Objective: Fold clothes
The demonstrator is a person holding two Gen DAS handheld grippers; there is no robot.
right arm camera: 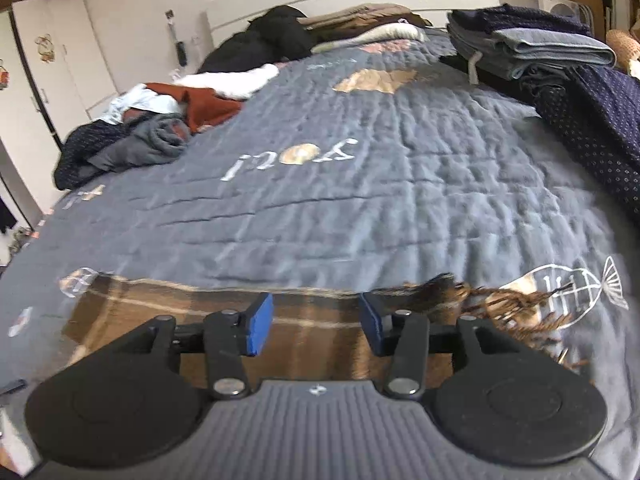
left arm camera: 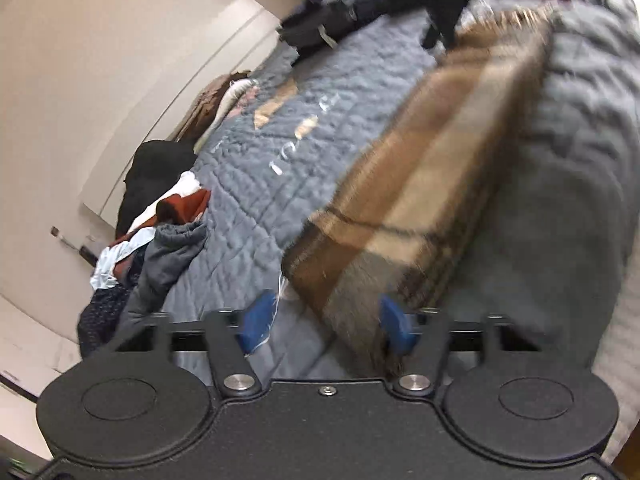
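Note:
A brown plaid scarf (left arm camera: 420, 176) with a fringed end lies folded in a long strip on the grey quilted bed cover (left arm camera: 288, 152). In the left wrist view my left gripper (left arm camera: 326, 326) stands open over the scarf's near end, one blue pad on each side of it. In the right wrist view the scarf (right arm camera: 312, 316) lies flat under my right gripper (right arm camera: 316, 326), which is open with nothing held. Its fringe (right arm camera: 516, 312) spreads to the right over a fish drawing on the cover.
A heap of unfolded clothes (right arm camera: 160, 128) lies at the bed's left side. A stack of folded dark and grey garments (right arm camera: 528, 44) sits at the back right, with a dotted navy cloth (right arm camera: 600, 120) beside it. White cupboards (right arm camera: 36, 92) stand beyond the bed.

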